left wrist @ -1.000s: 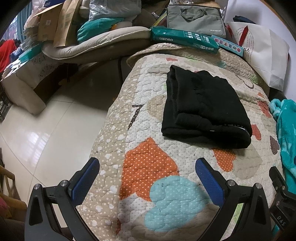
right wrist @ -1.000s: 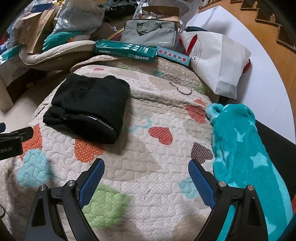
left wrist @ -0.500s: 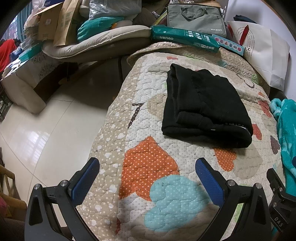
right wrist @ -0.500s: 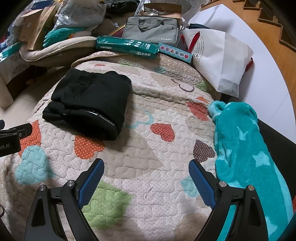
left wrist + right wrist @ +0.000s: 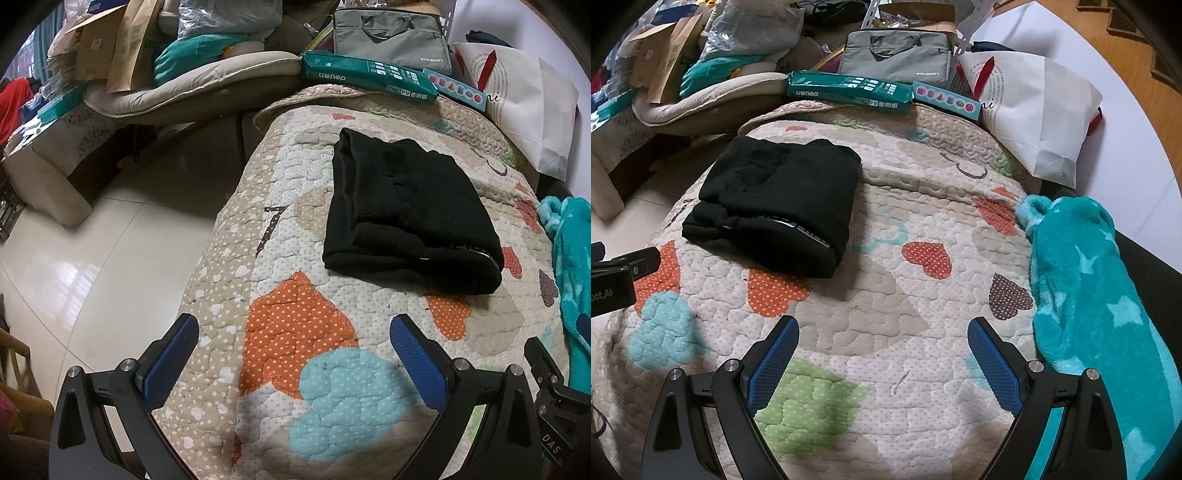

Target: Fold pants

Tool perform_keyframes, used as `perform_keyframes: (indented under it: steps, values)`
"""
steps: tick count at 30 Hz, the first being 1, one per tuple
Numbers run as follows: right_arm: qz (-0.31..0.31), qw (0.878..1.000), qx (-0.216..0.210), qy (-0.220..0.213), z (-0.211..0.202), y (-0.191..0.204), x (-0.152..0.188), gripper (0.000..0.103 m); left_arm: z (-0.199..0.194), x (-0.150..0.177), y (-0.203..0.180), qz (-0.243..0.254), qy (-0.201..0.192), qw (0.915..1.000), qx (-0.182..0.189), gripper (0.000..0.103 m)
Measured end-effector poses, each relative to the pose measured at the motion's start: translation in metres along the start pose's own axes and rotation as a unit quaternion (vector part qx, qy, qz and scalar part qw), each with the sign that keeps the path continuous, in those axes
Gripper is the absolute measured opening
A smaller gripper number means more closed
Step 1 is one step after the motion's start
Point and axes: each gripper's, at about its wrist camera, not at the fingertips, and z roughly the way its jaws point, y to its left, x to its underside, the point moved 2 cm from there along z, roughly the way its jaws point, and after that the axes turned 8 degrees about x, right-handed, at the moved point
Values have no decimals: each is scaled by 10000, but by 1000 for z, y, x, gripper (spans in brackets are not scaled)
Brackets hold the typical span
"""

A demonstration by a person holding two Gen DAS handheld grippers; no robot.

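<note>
left gripper jaws wide apart and empty, hovering over the quilt near its front edge, right gripper likewise spread, folded black pants toward the quilt's far left edge, teal blanket fully seen only by right wrist, floor mostly by left

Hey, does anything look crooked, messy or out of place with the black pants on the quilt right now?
Nothing stands out. The black pants lie folded in a compact bundle on the quilt, with no leg trailing loose. Both hand-held grippers, left and right, are open and clear of them.
</note>
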Motion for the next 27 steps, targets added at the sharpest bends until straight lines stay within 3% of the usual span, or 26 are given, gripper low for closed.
perform_keyframes:
  steps: [27]
  values:
    - [9,10000,-94,-1,0,5,0,96,0,2,1,-38,35,10000,23,103]
